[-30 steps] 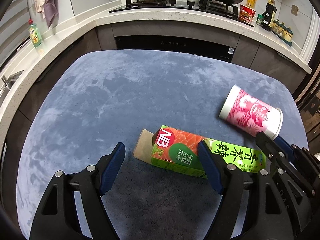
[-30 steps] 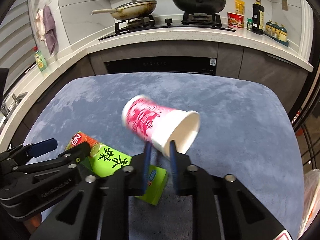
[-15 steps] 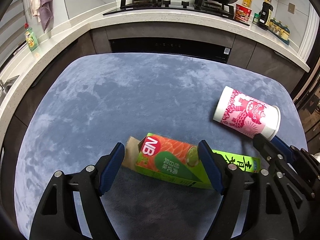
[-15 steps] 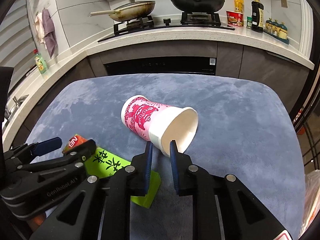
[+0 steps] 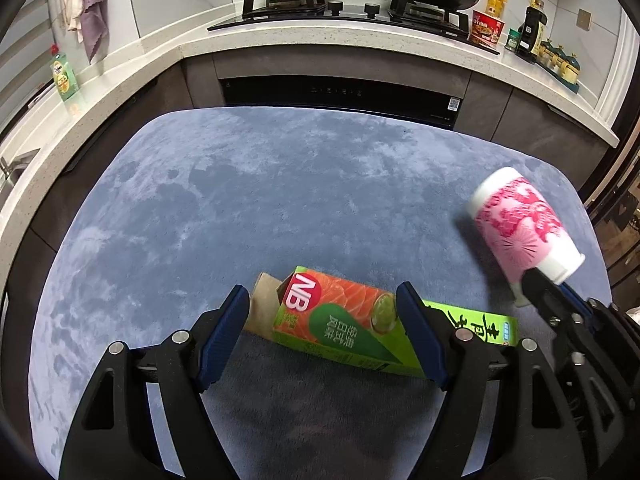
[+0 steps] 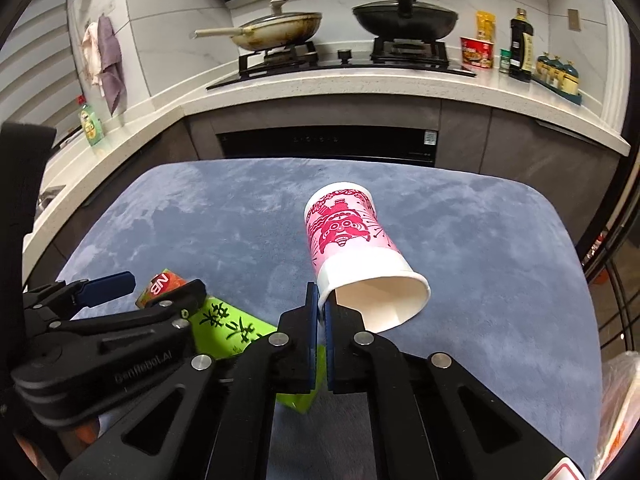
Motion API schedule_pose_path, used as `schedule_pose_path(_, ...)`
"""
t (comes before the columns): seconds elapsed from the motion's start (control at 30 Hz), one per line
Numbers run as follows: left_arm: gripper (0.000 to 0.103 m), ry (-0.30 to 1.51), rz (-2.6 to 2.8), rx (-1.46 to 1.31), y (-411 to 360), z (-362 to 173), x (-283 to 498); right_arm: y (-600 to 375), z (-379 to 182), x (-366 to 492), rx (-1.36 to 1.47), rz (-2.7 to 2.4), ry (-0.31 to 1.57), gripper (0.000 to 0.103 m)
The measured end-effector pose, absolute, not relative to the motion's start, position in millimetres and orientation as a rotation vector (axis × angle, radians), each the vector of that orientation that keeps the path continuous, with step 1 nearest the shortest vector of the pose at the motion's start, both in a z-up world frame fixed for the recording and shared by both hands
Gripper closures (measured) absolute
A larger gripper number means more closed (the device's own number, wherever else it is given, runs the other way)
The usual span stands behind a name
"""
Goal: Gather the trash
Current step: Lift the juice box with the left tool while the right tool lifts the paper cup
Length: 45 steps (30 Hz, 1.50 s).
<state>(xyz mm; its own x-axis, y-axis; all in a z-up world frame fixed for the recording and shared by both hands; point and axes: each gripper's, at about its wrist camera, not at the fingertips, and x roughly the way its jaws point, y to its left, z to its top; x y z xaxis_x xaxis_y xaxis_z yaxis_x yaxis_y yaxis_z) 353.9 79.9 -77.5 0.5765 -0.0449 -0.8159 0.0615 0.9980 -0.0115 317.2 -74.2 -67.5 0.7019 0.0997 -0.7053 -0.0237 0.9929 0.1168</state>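
my right gripper [image 6: 321, 304] has just closed, pinching the paper cup [image 6: 352, 240] rim; my left gripper [image 5: 324, 316] stands spread over the green carton [image 5: 344, 320] on the desk [image 5: 240, 200].

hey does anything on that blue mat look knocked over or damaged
Yes. The green carton lies flat on the blue mat with its end flap torn open, between the open left claw fingers. The pink paper cup is tipped sideways, its rim pinched in the shut right claw. No spill visible.

blue-grey plush table top [image 5: 248, 208], rounded corners, green-orange carton [image 5: 360, 320] lying flat near front edge, open flap end facing left
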Motion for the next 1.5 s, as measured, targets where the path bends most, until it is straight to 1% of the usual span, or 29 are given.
schedule_pose_path(0.23,0.031,0.964,-0.068,0.0,74,-72,340,-100,-59,289,0.148,0.013,0.775,0.1)
schedule_pose_path(0.53,0.028,0.986,-0.09,-0.011,28,-64,341,-122,-61,271,0.162,-0.039,0.781,0.1)
schedule_pose_path(0.7,0.027,1.058,0.013,-0.024,7,-77,361,-141,-58,258,0.185,-0.072,0.773,0.1)
schedule_pose_path(0.83,0.027,1.069,0.115,0.065,-3,-86,361,-151,-59,251,0.193,-0.084,0.782,0.1)
schedule_pose_path(1.0,0.026,1.071,0.143,0.137,10,-92,338,-152,-56,241,0.204,-0.07,0.779,0.1)
schedule_pose_path(1.13,0.027,1.174,0.094,0.052,33,-110,320,-145,-51,229,0.21,-0.047,0.774,0.1)
schedule_pose_path(1.27,0.028,1.151,0.096,0.066,44,-110,300,-132,-49,215,0.204,-0.019,0.777,0.1)
schedule_pose_path(1.33,0.03,1.149,0.083,0.062,50,-111,294,-127,-49,210,0.202,-0.011,0.78,0.1)
schedule_pose_path(1.37,0.034,1.147,0.073,0.053,52,-111,292,-124,-50,207,0.204,-0.007,0.784,0.1)
schedule_pose_path(1.4,0.041,1.147,0.057,0.043,54,-111,291,-122,-51,205,0.204,-0.005,0.788,0.1)
schedule_pose_path(1.43,0.045,1.146,0.04,0.037,55,-110,290,-121,-52,204,0.203,-0.004,0.792,0.1)
schedule_pose_path(1.5,0.064,1.135,0.01,0.034,54,-108,290,-119,-54,202,0.203,-0.006,0.799,0.1)
